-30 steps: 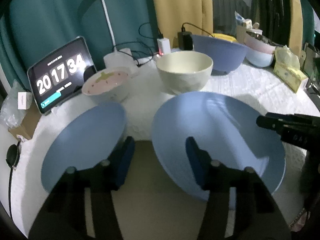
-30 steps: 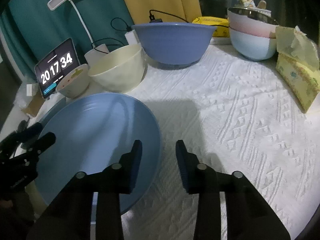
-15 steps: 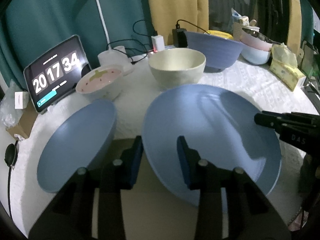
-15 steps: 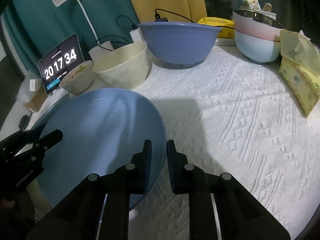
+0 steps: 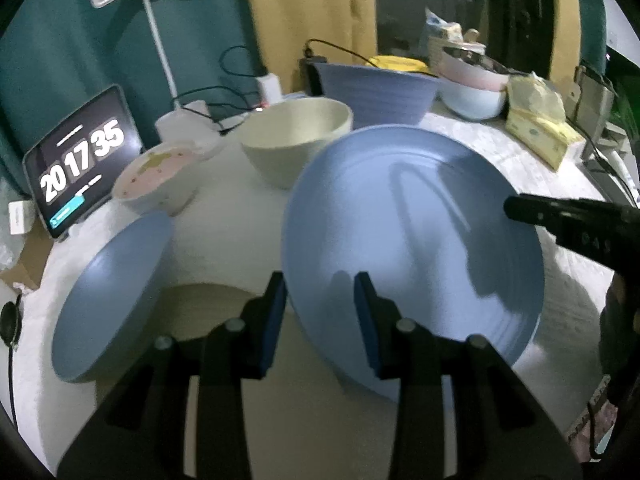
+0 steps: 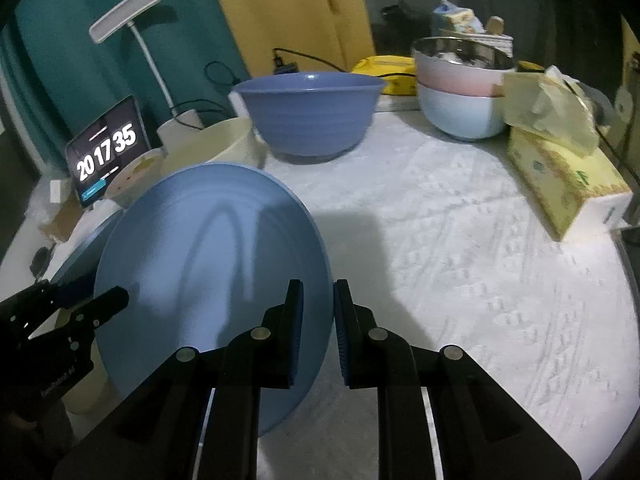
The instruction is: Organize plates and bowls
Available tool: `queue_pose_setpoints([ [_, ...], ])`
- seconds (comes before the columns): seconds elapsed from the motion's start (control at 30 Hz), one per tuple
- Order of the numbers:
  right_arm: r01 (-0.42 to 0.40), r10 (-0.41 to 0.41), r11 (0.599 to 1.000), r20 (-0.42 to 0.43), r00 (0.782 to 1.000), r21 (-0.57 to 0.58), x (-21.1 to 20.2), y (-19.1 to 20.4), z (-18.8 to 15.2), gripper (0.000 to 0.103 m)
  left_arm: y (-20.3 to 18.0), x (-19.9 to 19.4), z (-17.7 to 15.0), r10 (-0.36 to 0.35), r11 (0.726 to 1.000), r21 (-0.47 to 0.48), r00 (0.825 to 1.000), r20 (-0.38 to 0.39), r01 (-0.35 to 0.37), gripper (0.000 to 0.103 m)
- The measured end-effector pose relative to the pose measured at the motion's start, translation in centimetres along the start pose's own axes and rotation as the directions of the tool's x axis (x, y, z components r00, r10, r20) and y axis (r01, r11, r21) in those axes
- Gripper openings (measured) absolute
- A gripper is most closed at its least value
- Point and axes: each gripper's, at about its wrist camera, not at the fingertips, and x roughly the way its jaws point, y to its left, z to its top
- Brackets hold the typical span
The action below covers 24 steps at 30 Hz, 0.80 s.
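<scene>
A large blue plate (image 5: pixel 412 240) is lifted and tilted off the white tablecloth; it also shows in the right wrist view (image 6: pixel 208 280). My right gripper (image 6: pixel 318 332) is shut on its right rim. My left gripper (image 5: pixel 320 320) straddles its near-left rim, jaws narrowed around the edge with some gap showing. A smaller blue plate (image 5: pixel 112 296) lies to the left on the table. Behind stand a cream bowl (image 5: pixel 296 140), a pink patterned bowl (image 5: pixel 156 180) and a big blue bowl (image 6: pixel 308 112).
A stack of pink and pale blue bowls (image 6: pixel 460 92) stands at the back right, beside a tissue box (image 6: pixel 560 176). A tablet clock (image 5: pixel 80 160) and a desk lamp (image 5: pixel 152 24) stand at the back left, with cables between them.
Both grippers closed in on the large plate's rim, the right one shutting on it. The plate rose off the cloth and tilted up.
</scene>
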Motion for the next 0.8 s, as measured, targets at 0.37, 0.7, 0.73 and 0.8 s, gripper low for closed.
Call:
queue_pose_setpoints([
  [0.37,0.052,-0.052,0.998,-0.014,0.999,0.045,0.3,-2.7,-0.8,0.017,-2.5,2.4,-0.4,-0.023,0.999,0.040,0.995,-0.094,0.027,0.036],
  [0.7,0.072,-0.072,0.997,-0.001,0.997,0.040,0.1,-2.3,-0.4,0.018,-1.3,2.0,0.0,-0.059,0.998,-0.018,0.993,-0.099,0.057,0.037],
  [0.73,0.085,-0.085,0.996,0.005,0.996,0.036,0.0,-2.2,-0.3,0.018,-1.1,1.7,0.0,-0.064,0.998,-0.022,0.994,-0.085,0.062,0.038],
  [0.8,0.105,-0.105,0.994,0.015,0.994,0.034,-0.4,-2.1,0.0,0.019,-0.9,1.1,0.2,-0.069,0.997,-0.029,0.996,-0.065,0.067,0.041],
])
